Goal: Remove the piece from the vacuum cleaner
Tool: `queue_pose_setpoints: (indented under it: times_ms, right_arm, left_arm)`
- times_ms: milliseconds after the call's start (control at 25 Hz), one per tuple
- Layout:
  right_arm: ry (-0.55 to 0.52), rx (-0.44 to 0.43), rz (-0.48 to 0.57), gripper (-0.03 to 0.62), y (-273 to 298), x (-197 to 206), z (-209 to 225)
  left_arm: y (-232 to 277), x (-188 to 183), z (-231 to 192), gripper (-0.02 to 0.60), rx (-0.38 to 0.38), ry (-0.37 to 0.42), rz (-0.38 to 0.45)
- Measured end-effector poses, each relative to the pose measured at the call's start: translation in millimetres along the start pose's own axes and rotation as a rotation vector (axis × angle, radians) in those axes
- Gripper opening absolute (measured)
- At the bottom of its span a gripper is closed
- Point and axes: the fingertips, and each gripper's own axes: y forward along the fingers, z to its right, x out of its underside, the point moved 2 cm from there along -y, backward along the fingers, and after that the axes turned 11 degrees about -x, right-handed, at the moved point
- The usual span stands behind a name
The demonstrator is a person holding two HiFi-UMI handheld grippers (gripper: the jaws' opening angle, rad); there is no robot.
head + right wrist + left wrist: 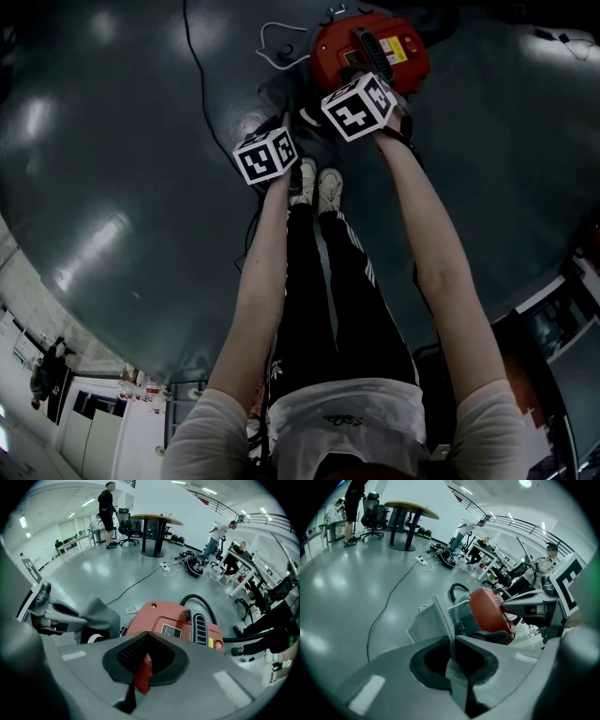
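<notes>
Firmly, left gripper (453, 643) pinches the grey woven piece (426, 623); right gripper (143, 666) clamps the smooth red vacuum cleaner (164, 617) edge.

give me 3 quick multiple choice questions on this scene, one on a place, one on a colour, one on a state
1. Where does the vacuum stand?
A. on a table
B. on the floor
C. on a chair

2. What colour is its body?
A. blue
B. red
C. yellow

3. How is the left gripper?
A. open and empty
B. shut on a grey piece
C. open round a cable

Answers:
1 B: the head view shows it on the floor beyond the person's shoes.
2 B: its shell is red in every view.
3 B: in the left gripper view the jaws pinch the grey piece.
</notes>
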Motion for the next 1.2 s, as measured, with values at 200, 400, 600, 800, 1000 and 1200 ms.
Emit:
queue_pose_setpoints:
  times_ms: [200,400,600,800,1000,1200]
  right_arm:
    - [-0.019,0.008,-0.013,0.012,1,1,-1]
    - [-0.011,0.005,-0.015,0.012,2,2,0]
    - [0.007,-0.001,-0.007,0.011,0,2,-1]
    - [0.014,-0.003,0.000,0.011,1,-1,-1]
    - [0.008,-0.004,-0.003,0.011,0,0,-3]
    - [0.003,0.004,0.002,0.011,-3,0,-3]
  left_arm:
    - [-1,3,-2,0.017,0.008,-0.025,0.003]
    - [-1,7,-4,0.017,0.022,-0.048,0.010]
    - [-9,8,-9,0.017,0.018,-0.008,0.016]
    - [-12,7,-11,0.017,0.030,-0.006,0.032]
    - [-20,11,-12,0.017,0.023,0.028,0.040]
    - [-25,12,-9,0.017,0.025,0.060,0.041]
